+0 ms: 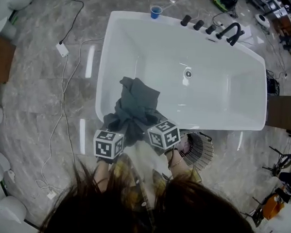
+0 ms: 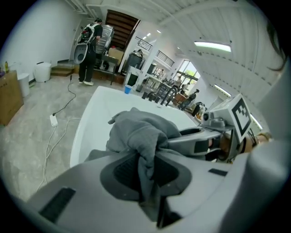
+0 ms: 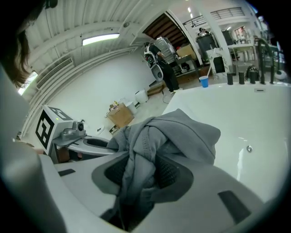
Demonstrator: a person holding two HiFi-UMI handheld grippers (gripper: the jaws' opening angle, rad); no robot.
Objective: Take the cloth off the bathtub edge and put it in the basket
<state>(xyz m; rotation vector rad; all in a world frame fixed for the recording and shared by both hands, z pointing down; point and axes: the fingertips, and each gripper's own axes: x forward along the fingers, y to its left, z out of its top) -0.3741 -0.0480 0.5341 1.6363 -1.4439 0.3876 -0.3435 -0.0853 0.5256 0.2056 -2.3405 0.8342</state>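
A dark grey cloth (image 1: 135, 105) hangs bunched over the near rim of the white bathtub (image 1: 197, 58). My left gripper (image 1: 116, 135) is shut on a fold of the cloth (image 2: 141, 136), which runs down between its dark pads. My right gripper (image 1: 152, 127) is shut on another thick fold of the cloth (image 3: 159, 136). Both grippers sit side by side at the tub's near edge, with the cloth lifted between them. The wire basket (image 1: 200, 149) stands on the floor just right of my right gripper, outside the tub.
Black taps (image 1: 228, 31) and a blue cup (image 1: 156, 12) sit on the tub's far rim. A white cable and plug (image 1: 62, 49) lie on the marble floor to the left. A person (image 2: 90, 50) stands far off by shelves. A cardboard box (image 3: 119, 114) stands beyond.
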